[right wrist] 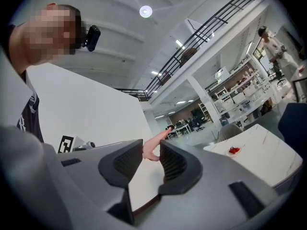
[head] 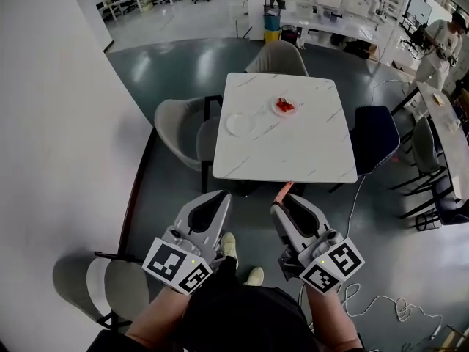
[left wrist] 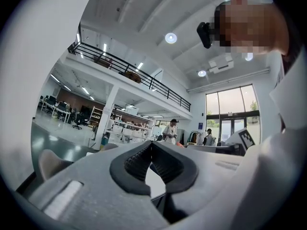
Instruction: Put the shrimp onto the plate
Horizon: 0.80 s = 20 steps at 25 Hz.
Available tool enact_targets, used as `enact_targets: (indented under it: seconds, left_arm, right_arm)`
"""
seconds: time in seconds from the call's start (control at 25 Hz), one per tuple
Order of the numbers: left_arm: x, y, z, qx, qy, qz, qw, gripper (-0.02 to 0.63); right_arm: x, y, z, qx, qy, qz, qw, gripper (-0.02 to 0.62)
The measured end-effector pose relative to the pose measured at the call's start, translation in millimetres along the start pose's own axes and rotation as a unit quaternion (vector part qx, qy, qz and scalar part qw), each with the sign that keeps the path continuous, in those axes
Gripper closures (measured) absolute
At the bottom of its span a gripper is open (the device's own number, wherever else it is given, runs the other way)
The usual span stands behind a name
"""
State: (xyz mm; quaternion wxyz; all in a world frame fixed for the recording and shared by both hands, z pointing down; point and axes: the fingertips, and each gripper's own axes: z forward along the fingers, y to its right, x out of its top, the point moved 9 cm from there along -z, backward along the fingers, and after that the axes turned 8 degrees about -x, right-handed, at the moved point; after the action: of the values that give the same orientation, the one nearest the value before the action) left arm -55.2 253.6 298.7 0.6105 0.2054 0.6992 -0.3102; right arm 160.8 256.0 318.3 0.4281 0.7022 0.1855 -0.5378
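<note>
On the white marble table (head: 293, 152) ahead lie an empty white plate (head: 240, 123) and a small plate holding red shrimp (head: 284, 106). I hold both grippers low and close to my body, short of the table's near edge. My right gripper (head: 283, 201) is shut on a pale pink shrimp (head: 284, 191), which sticks out past the pads (right wrist: 152, 145). In the right gripper view the table (right wrist: 261, 152) and the red shrimp plate (right wrist: 234, 150) are far off to the right. My left gripper (head: 220, 198) is shut with nothing in it; its pads meet at the tip (left wrist: 151, 150).
Grey chairs stand at the table's left (head: 179, 123) and far side (head: 277, 57), and a dark blue chair (head: 375, 138) at its right. A white wall runs along the left. A round seat (head: 110, 288) sits at lower left. Cables (head: 381, 303) lie on the floor at the right.
</note>
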Motion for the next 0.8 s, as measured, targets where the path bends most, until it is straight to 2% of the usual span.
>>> enact_targets:
  seconds: [0.28,0.56,0.8]
  left_arm:
    - [2.1,-63.9,32.5,-0.01,0.005,0.0,0.9999,0.598]
    - [8.2,-147.0,70.9,-0.035,0.011,0.01,0.9993,0.598]
    - [11.0,-200.4,95.8,-0.062,0.012,0.015,0.9979,0.598]
  right_arm:
    - [2.9,18.4,65.7,-0.01,-0.015,-0.013,1.0,0.483]
    - [2.6,36.0,154.9,-0.021,-0.022,-0.03,0.999,0.483]
    - [-2.7,52.7,210.8,-0.039,-0.033,-0.035,0.998,0.483]
